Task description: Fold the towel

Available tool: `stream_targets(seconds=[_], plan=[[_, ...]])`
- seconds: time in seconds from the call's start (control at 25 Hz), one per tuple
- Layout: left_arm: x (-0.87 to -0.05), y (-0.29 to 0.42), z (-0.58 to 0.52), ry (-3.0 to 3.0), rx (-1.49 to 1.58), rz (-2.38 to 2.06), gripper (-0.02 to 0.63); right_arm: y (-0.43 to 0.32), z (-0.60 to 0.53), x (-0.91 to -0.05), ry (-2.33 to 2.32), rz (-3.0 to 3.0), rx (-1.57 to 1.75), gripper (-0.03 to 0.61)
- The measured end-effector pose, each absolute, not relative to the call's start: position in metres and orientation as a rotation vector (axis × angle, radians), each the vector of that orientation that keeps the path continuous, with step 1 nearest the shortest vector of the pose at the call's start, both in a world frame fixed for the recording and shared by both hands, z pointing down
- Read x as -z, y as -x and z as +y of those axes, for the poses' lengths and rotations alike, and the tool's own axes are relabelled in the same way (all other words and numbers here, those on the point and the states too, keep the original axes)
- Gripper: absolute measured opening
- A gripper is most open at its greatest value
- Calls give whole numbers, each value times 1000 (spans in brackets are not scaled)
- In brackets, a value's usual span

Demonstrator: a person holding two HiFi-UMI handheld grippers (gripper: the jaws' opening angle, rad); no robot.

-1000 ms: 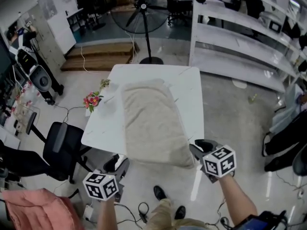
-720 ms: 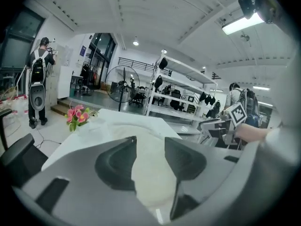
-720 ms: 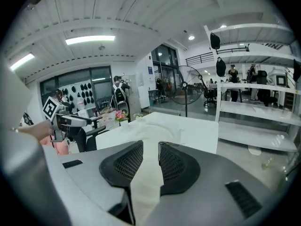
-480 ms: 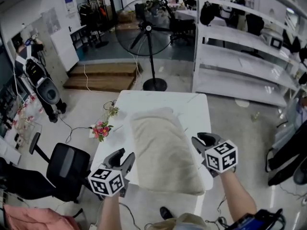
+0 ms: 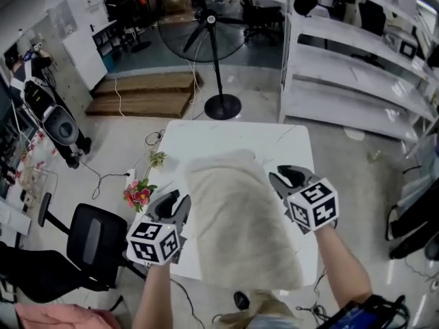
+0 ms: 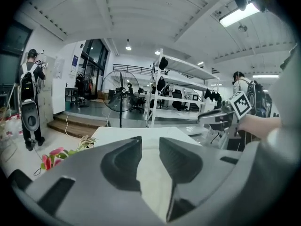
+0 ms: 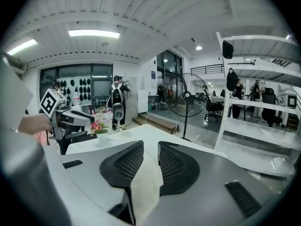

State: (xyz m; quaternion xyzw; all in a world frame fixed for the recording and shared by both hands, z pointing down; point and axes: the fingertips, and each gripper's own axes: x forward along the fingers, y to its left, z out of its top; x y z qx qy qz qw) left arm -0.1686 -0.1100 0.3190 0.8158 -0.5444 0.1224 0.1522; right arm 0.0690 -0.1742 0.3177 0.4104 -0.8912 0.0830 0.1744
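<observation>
1. The towel [image 5: 240, 218] lies lengthwise down the middle of the white table [image 5: 233, 137]. Its near end hangs over the table's near edge.
2. The left gripper [image 5: 177, 199] is at the towel's left edge, about halfway along. Its jaws have just been closing, and pale cloth [image 6: 150, 182] now fills the narrow gap between them, so they pinch the towel.
3. The right gripper [image 5: 287, 177] is at the towel's right edge, opposite the left one. Its jaws are pressed onto a fold of the towel [image 7: 146, 182], which hangs down between the ribbed pads.
4. Flowers [image 5: 137, 194] sit just off the table's left side, near the left gripper.
5. A fan [image 5: 206, 26] stands on the floor beyond the table, and a black chair [image 5: 92, 235] stands to its left.
</observation>
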Motion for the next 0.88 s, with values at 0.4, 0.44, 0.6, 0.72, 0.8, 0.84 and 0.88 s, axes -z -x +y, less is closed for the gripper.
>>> stream_targets(seconds=[0.4,0.44,0.6,0.72,0.8,0.84,0.88], plan=[[-434,179,-213,-2250,-529,-1580,15,-43,-270,-438,-1082,-2387,-289,23],[-442,181,-221,-2244,-545,-1581,15,-41,-277,-448,-1075,-2371,-283,23],[-472,184,-246,-2217,-600,-1569,15,-39,-304,-481,-1075,-2322,-282,20],[-492,189,-259,-2184,-664,-1567,16,-38,-320,-500,-1061,-2284,-261,18],[-502,192,-267,-2155,-702,-1568,15,-36,-328,-512,-1044,-2257,-253,17],[-507,193,-269,-2143,-728,-1566,17,-36,-330,-517,-1038,-2240,-250,17],[-512,194,-271,-2132,-761,-1560,15,-36,-332,-520,-1033,-2222,-247,16]])
